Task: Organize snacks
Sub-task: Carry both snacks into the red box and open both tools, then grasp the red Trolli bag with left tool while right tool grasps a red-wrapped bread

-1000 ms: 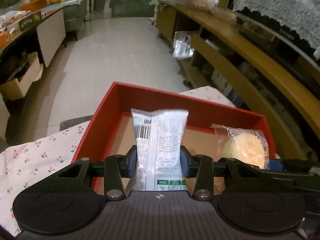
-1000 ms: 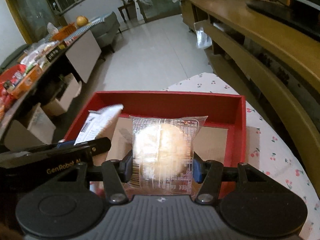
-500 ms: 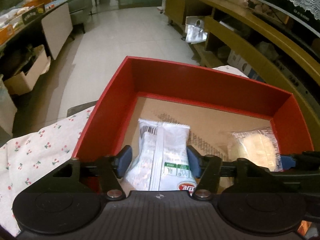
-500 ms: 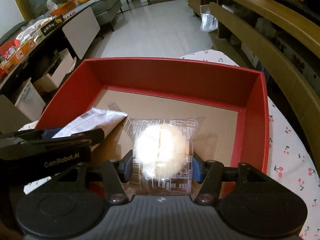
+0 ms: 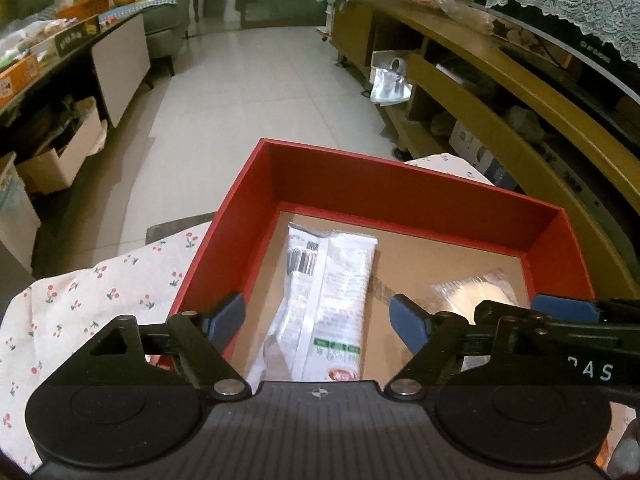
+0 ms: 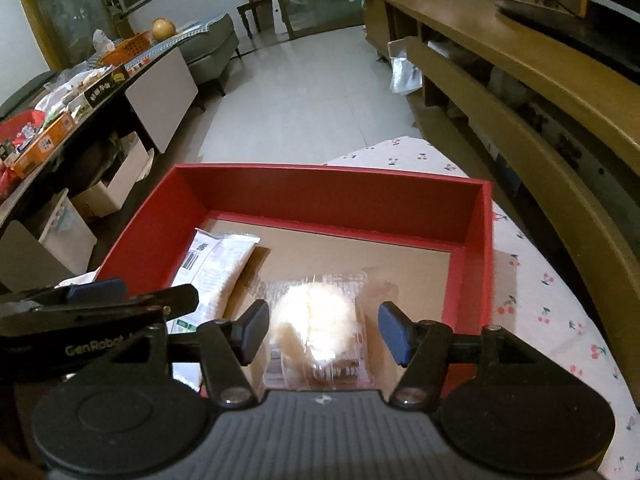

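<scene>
Change: both grippers have let go since half a second ago, and the two snacks that were pinched between the pads now lie loose on the cardboard floor of the box.
Left gripper (image 5: pixel 316 314): jaws spread wide, blue pads clear of the wrapper on either side, hovering over the near-left part of the box.
White packet (image 5: pixel 326 304): long white wrapper with a barcode at its far end and a green and red label at its near end, lying flat along the left side of the box floor, close to the left wall but apart from it.
Right gripper (image 6: pixel 323 326): jaws wide too, a clear gap showing between each blue pad and the clear wrapper.
Round pastry (image 6: pixel 316 326): pale round cake in a clear wrapper, blurred in the right wrist view, resting on the floor near the front of the box, just right of the white packet.
Red box (image 6: pixel 332 196): open, red walls all round, brown cardboard bottom, far half bare.
Tablecloth (image 5: pixel 80 304): white with small cherries, under the box and showing on both sides.
Neighbours: each gripper's black arm crosses the edge of the other's view, side by side over the front of the box.
Background: tiled floor (image 5: pixel 256 92) beyond, long wooden shelf (image 6: pixel 532 80) on the right.
</scene>
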A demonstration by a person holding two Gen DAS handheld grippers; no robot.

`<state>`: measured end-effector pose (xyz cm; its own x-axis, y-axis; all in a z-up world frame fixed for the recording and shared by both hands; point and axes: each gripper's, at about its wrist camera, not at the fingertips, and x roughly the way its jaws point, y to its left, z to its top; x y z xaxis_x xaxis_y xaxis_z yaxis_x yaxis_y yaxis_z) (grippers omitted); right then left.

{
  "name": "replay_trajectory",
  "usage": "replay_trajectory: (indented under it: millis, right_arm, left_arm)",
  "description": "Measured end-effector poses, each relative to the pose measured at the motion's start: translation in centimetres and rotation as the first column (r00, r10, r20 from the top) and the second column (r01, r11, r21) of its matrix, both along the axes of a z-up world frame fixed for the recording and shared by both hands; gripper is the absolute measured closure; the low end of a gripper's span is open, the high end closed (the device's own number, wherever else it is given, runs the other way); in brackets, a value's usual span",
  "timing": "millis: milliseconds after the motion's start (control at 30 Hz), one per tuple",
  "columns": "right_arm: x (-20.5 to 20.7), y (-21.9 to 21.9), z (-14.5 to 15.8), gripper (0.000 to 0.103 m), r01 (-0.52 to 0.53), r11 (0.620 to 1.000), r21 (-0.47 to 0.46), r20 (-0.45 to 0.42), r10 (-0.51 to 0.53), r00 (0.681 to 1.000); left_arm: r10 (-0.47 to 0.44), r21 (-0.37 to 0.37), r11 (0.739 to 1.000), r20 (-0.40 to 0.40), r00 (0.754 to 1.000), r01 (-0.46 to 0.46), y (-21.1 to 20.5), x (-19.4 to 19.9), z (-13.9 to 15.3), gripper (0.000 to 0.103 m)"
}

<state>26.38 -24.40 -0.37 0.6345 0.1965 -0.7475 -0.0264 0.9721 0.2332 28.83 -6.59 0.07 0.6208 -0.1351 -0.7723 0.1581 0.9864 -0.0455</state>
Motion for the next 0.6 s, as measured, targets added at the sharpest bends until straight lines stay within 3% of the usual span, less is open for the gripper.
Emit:
replay_trajectory:
  millis: [233,600]
  right_arm:
    - [-3.3,-0.8,1.9,0.041,0.015,1.000,0.021,0.025,-0.016,1.000]
    - [-10.1,-1.4,2.6,0.039,0.011,0.999,0.034,-0.020,-0.010,1.000]
  left_arm:
    - [0.002,-0.043,0.999,-0.014,1.000,-0.003,1.2,-3.3,1.5,0.018]
    - [0.000,-0.081,0.997,-0.066,0.998,-0.006,1.4,-8.1,1.5,0.017]
